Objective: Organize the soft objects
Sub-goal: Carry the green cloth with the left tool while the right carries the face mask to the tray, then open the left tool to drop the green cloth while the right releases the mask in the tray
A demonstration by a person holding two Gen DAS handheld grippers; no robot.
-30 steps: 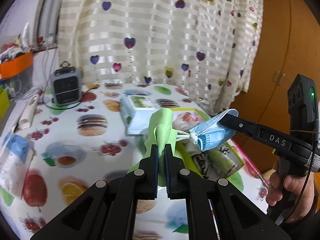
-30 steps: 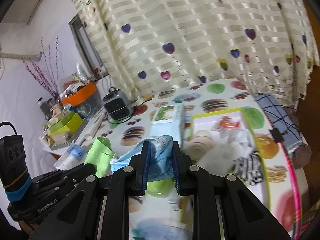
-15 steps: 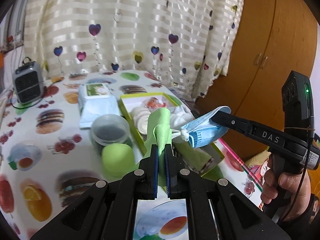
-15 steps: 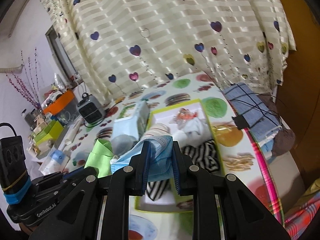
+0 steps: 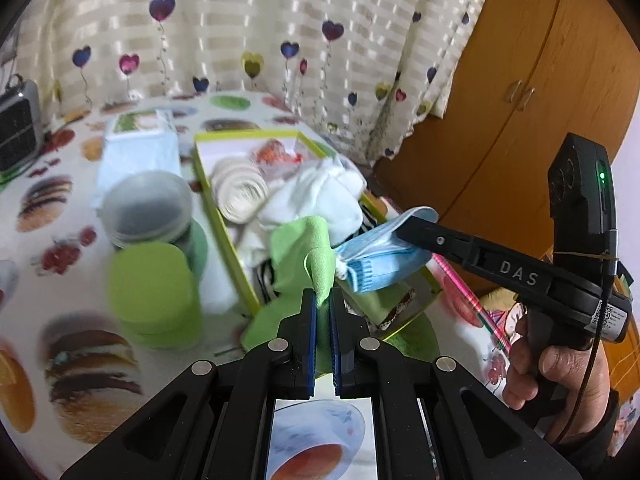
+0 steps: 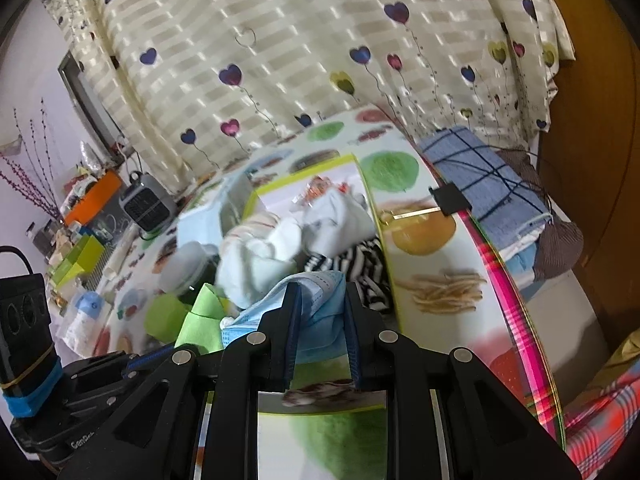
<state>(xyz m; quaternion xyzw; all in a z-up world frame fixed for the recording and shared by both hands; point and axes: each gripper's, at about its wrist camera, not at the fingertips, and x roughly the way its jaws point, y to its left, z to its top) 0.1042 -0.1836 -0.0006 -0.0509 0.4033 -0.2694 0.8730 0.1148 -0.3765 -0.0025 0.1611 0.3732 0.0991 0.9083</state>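
Left gripper [image 5: 324, 300] is pinching the green cloth [image 5: 308, 248], right gripper [image 6: 320, 304] clamps the blue mask [image 6: 316, 320], both above the tray [image 5: 224, 216].

One green cloth [image 5: 308, 248], one blue mask [image 5: 376, 260], two round containers [image 5: 154, 292], one tray [image 5: 224, 216], two grippers [image 5: 324, 312].

- I see green cloth [image 5: 316, 248], light-blue mask [image 5: 376, 264]
- Yellow-green-rimmed tray [image 5: 224, 216]
- Cream striped curtain [image 5: 240, 24], coloured hearts
- Food-print tablecloth [image 5: 60, 200]
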